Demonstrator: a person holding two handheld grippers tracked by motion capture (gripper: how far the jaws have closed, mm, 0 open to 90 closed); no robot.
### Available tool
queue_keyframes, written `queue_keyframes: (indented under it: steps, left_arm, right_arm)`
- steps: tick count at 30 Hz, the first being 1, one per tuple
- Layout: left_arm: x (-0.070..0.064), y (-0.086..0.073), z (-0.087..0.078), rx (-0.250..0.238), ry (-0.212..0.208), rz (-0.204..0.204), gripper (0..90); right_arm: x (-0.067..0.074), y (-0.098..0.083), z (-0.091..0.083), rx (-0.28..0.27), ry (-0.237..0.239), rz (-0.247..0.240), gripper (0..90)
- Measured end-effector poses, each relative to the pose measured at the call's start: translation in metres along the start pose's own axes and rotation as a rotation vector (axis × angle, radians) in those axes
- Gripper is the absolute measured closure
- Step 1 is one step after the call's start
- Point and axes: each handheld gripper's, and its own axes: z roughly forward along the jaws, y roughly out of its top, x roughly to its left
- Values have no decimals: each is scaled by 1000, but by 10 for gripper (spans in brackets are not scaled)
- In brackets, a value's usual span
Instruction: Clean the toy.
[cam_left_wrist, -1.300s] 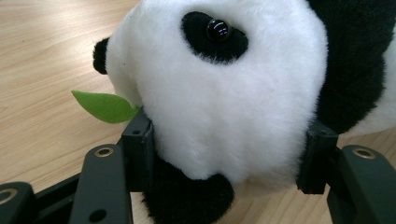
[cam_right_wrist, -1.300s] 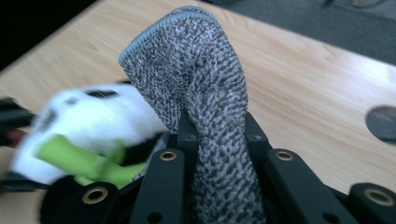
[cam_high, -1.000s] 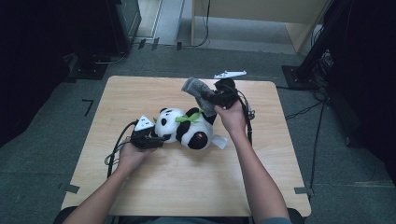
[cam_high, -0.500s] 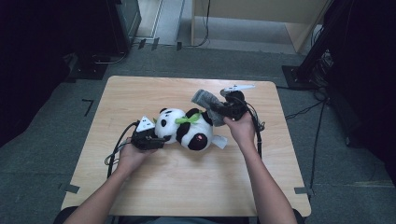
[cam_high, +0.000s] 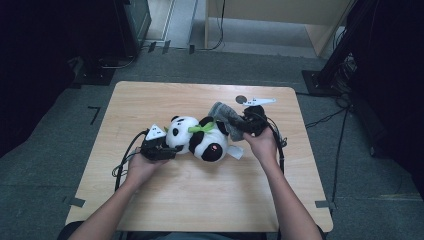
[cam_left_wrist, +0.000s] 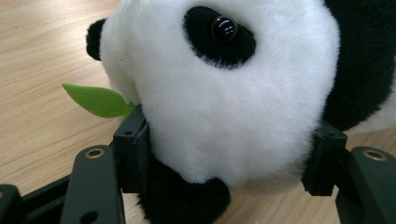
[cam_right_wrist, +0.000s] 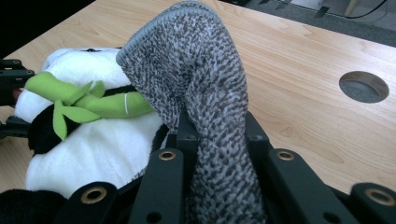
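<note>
A black-and-white plush panda (cam_high: 200, 140) with a green bamboo sprig (cam_high: 199, 128) lies on its side in the middle of the wooden table (cam_high: 200, 200). My left gripper (cam_high: 161, 149) is shut on the panda's head (cam_left_wrist: 219, 93) from the left, both pads (cam_left_wrist: 133, 149) pressed into the white fur. My right gripper (cam_high: 240, 125) is shut on a grey knitted cloth (cam_high: 222, 114), which stands up in a fold (cam_right_wrist: 196, 70) between the jaws, just right of the panda's body (cam_right_wrist: 93, 135).
A round cable hole (cam_high: 241, 99) sits in the table near the far edge, beside the right gripper's white plate (cam_high: 259, 101). Cables (cam_high: 125, 160) trail from both grippers. Dark equipment stands (cam_high: 340, 60) and a wooden cabinet (cam_high: 280, 20) surround the table on the floor.
The right gripper has come down and towards the panda with the grey cloth in it. The left gripper and the panda have stayed where they were.
</note>
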Motion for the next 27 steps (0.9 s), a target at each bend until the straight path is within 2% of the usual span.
queue_keyframes:
  steps: [14, 18, 21, 24, 27]
  left_arm:
    - [0, 0, 0, -3, -4, -11, 336]
    - [2, 0, 0, -1, -9, -15, 335]
    - [2, 0, 0, -2, -11, -15, 335]
    - [3, 0, 0, -2, -12, -16, 334]
    - [3, 0, 0, -4, -15, -15, 334]
  right_arm:
    - [-12, -19, -2, -24, -4, 33, 763]
    - [-18, -27, -1, -1, -30, 47, 763]
    - [-23, -36, 4, 46, -32, 55, 763]
    - [-28, -43, 6, 38, -26, 89, 763]
    - [-37, -45, 4, 42, -55, 109, 763]
